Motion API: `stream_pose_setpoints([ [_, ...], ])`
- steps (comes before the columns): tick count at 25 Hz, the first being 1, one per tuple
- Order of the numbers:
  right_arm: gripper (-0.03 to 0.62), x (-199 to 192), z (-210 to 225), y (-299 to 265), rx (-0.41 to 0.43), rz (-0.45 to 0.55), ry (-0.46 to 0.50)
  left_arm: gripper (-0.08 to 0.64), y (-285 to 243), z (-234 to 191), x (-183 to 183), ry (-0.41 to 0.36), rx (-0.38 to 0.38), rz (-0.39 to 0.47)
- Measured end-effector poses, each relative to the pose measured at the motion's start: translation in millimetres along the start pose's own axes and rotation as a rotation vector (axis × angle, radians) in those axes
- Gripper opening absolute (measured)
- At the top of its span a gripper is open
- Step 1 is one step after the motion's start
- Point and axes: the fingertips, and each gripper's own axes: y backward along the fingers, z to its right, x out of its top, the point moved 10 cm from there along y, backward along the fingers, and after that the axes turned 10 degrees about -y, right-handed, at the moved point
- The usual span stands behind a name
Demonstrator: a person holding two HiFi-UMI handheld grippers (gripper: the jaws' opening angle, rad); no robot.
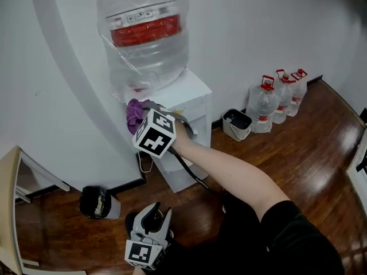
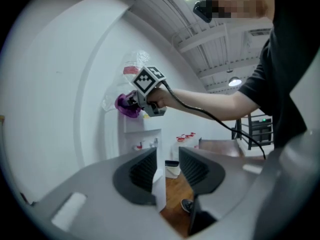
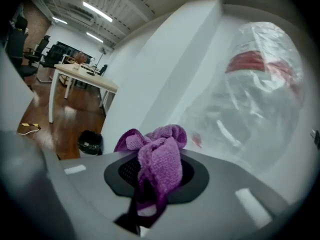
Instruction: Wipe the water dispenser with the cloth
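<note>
Head view has my right gripper (image 1: 137, 114) up at the dispenser (image 1: 194, 99), its jaws clamped on the purple cloth (image 1: 133, 111). The cloth sits at the top left edge of the dispenser, right under the wrapped bottle (image 1: 146, 33). I cannot tell whether it is pressing on the top or hanging just off it. Room is tight there: the curved white wall (image 1: 57, 85) runs close behind and to the left, and the bottle overhangs the top.

In the right gripper view the cloth bunches out past the pads and droops down between them, with the bottle's plastic filling the space to the right.

My left gripper (image 1: 155, 213) hangs low in front of the dispenser, over the wood floor (image 1: 298, 153). Its own view shows the jaws apart, with nothing between them; through the gap I see only the dispenser's corner and floor.

A black cable (image 1: 186, 168) trails from the right gripper down across the dispenser's front. To the right of the dispenser the floor is open as far as a small white bin (image 1: 236, 124), with three jugs (image 1: 278, 99) just beyond it along the wall. A black bin (image 1: 94, 202) stands by the wall on the left, well apart from the dispenser.
</note>
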Motion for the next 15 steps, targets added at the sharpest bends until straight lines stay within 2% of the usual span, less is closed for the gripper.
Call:
stream_pose_setpoints([
  [2, 0.089, -19, 39, 13, -0.048, -0.006, -0.091, 0.160, -1, 3, -3, 0.007, -0.015, -0.011],
  [7, 0.089, -88, 160, 55, -0.161, -0.052, -0.394, 0.160, -7, 9, -10, 0.025, -0.037, -0.019],
  [9, 0.089, -113, 195, 67, -0.218, -0.069, -0.476, 0.160, -8, 8, -9, 0.035, -0.035, -0.013],
  [12, 0.089, -124, 201, 76, -0.318, -0.037, -0.508, 0.160, -7, 3, -9, 0.041, -0.013, 0.001],
  [15, 0.092, -113, 149, 78, -0.415, 0.103, -0.427, 0.146, -3, 0, -9, 0.047, 0.018, 0.022],
])
